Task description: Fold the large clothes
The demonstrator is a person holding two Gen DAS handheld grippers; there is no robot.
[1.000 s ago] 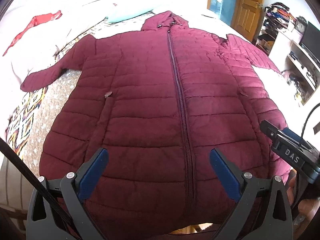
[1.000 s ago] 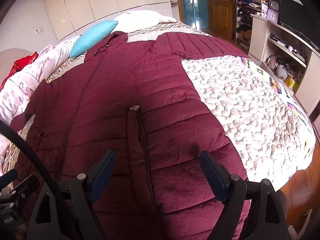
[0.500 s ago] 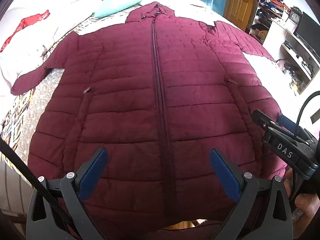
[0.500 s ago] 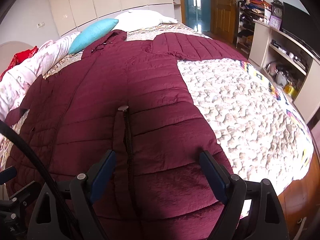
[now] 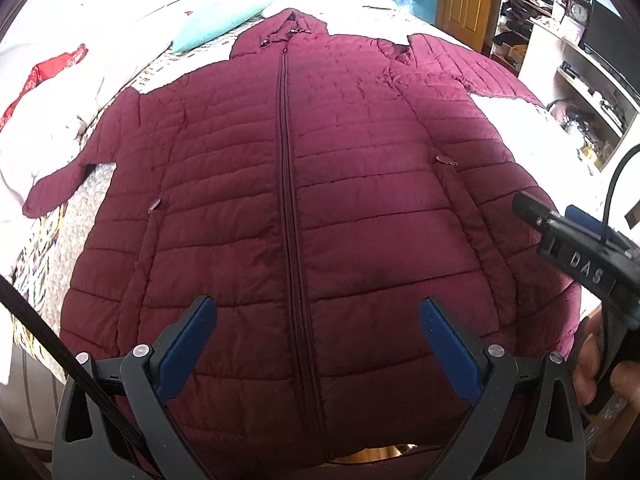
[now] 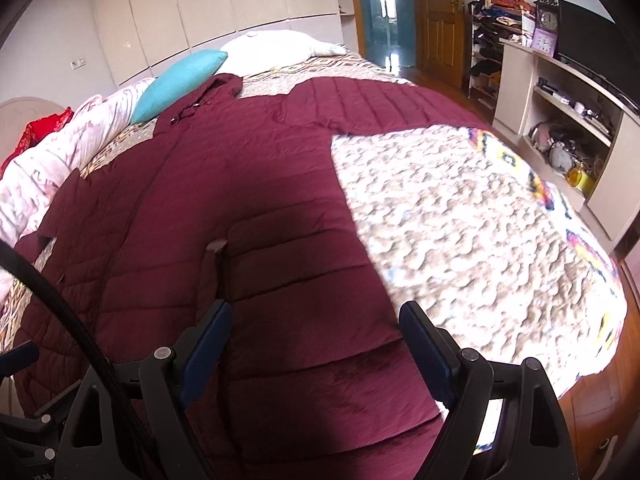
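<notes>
A maroon quilted jacket (image 5: 360,184) lies spread flat on the bed, front up. Its zip (image 5: 290,216) is closed, the hood lies at the far end and both sleeves stretch out sideways. My left gripper (image 5: 318,344) hovers open over the bottom hem, astride the zip, with nothing between its blue pads (image 5: 188,352). My right gripper (image 6: 318,344) is open too, low over the jacket (image 6: 256,208) near its right hem corner, just below the pocket zip pull (image 6: 216,246). In the left wrist view the right gripper (image 5: 576,248) shows at the right edge, held by a hand (image 5: 600,368).
The patterned bedspread (image 6: 460,232) lies bare to the right of the jacket. A teal pillow (image 6: 180,80), a white pillow (image 6: 272,46), a pink-white duvet (image 6: 52,160) and a red cloth (image 6: 44,128) sit at the far left. Open shelves (image 6: 560,128) with a TV stand to the right.
My right gripper has swung right and down, closer to the jacket's right hem corner. My left gripper has drifted slightly right along the hem, so the zip now lies between its fingers. Both stay open.
</notes>
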